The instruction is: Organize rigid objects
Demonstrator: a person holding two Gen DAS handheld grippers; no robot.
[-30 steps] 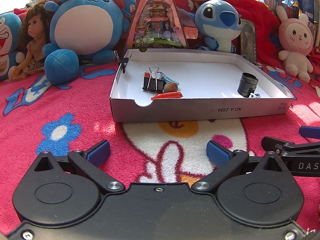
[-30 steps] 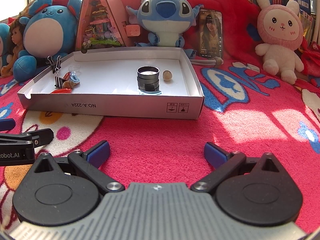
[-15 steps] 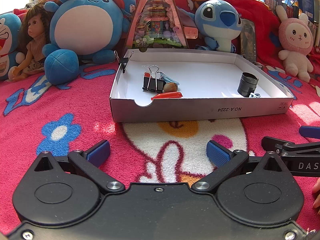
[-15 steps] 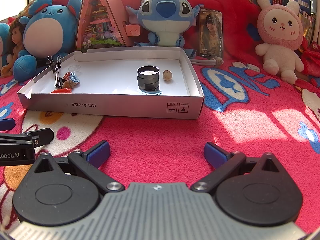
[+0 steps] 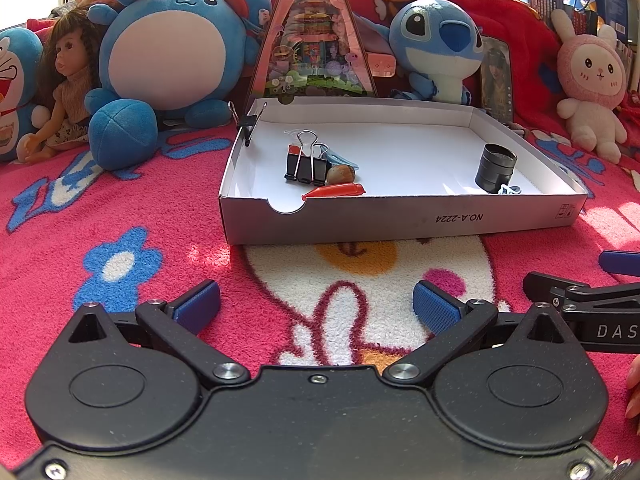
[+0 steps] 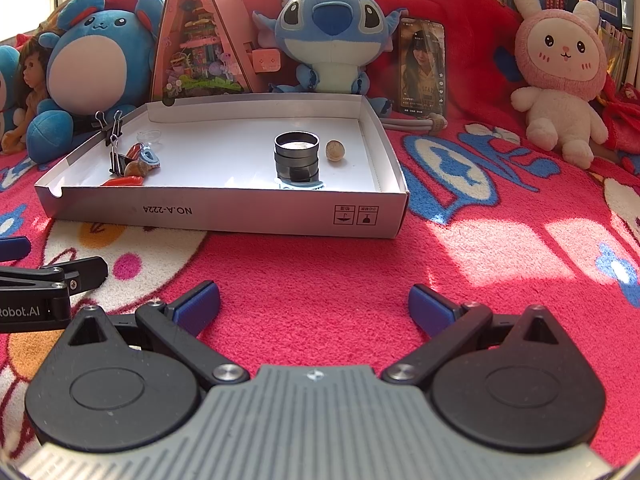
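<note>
Pink blanket (image 6: 340, 272) under white box (image 6: 240, 210) (both claws agape, empty)

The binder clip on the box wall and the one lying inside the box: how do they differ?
The rim clip is clamped on the left wall of the white box, handles splayed upward. The floor clip grips nothing and sits among small items, looking larger with its handles standing together. Both are black with wire handles.

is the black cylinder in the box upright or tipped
Upright: the black ringed cylinder stands on its flat end in the white cardboard box, open mouth facing up.
</note>
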